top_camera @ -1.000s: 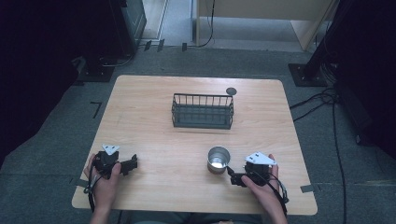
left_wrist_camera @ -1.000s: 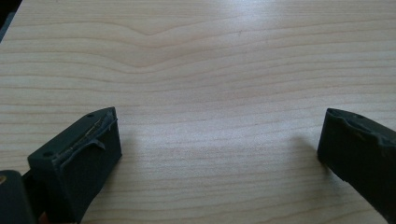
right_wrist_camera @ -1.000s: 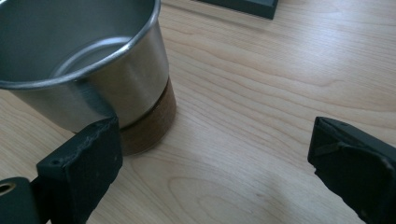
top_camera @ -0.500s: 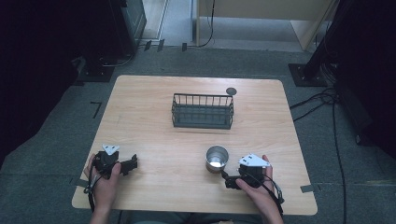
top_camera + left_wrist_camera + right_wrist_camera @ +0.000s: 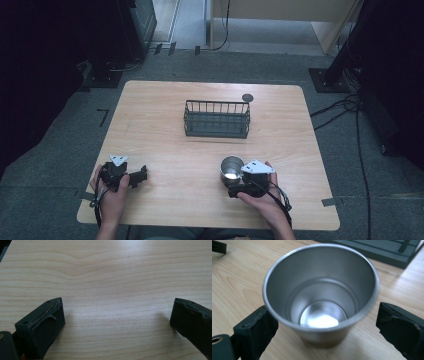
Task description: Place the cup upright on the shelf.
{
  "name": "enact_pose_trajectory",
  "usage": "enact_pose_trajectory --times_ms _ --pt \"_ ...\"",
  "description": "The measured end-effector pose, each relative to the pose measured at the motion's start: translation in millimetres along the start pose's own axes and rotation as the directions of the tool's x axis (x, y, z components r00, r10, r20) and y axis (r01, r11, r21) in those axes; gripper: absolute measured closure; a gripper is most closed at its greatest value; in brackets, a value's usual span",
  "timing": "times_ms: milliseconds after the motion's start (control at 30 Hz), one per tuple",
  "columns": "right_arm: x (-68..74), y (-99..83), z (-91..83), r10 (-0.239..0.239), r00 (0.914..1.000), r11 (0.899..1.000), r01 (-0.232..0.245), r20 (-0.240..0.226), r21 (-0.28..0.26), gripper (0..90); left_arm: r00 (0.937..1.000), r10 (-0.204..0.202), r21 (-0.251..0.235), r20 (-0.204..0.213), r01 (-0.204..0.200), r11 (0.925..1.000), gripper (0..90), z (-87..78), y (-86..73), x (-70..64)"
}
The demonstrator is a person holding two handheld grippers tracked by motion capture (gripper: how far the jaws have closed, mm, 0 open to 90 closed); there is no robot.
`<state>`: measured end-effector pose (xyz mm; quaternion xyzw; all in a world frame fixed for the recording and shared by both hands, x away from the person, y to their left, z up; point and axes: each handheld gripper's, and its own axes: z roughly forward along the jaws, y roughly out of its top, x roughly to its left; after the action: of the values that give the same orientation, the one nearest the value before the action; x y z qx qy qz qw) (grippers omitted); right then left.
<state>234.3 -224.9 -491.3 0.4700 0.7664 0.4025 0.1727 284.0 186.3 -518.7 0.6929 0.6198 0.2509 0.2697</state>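
Observation:
An empty steel cup (image 5: pixel 231 168) stands upright on the wooden table (image 5: pixel 165 125), right of centre near the front. My right gripper (image 5: pixel 234 186) is open right at the cup. In the right gripper view the cup (image 5: pixel 319 292) sits between the two black jaws, the left jaw close against its side and the right one a little apart. My left gripper (image 5: pixel 141 176) rests near the front left of the table, held by a hand. Its jaws stand wide open over bare wood (image 5: pixel 112 290) with nothing between them.
A dark wire basket (image 5: pixel 217 119) stands empty at the middle back of the table. A small dark round disc (image 5: pixel 247 98) lies just behind its right corner. Dark equipment and cables surround the table on the floor.
My right gripper has moved left and forward toward the cup, so its jaws now stand on either side of it. The left gripper and the cup have stayed put.

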Motion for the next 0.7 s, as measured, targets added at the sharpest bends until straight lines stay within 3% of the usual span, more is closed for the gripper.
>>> enact_pose_trajectory --times_ms 367,700 --pt "11.4 18.7 18.8 0.03 0.9993 0.999 -0.029 0.024 -0.041 12.2 1.0 0.0 0.0 0.0 0.0 1.0 0.0 0.0 0.0 0.0" --pt "13.3 15.3 21.1 0.02 0.998 1.0 -0.02 0.06 0.0 13.3 1.0 0.0 0.0 0.0 0.0 1.0 0.0 0.0 0.0 0.0"
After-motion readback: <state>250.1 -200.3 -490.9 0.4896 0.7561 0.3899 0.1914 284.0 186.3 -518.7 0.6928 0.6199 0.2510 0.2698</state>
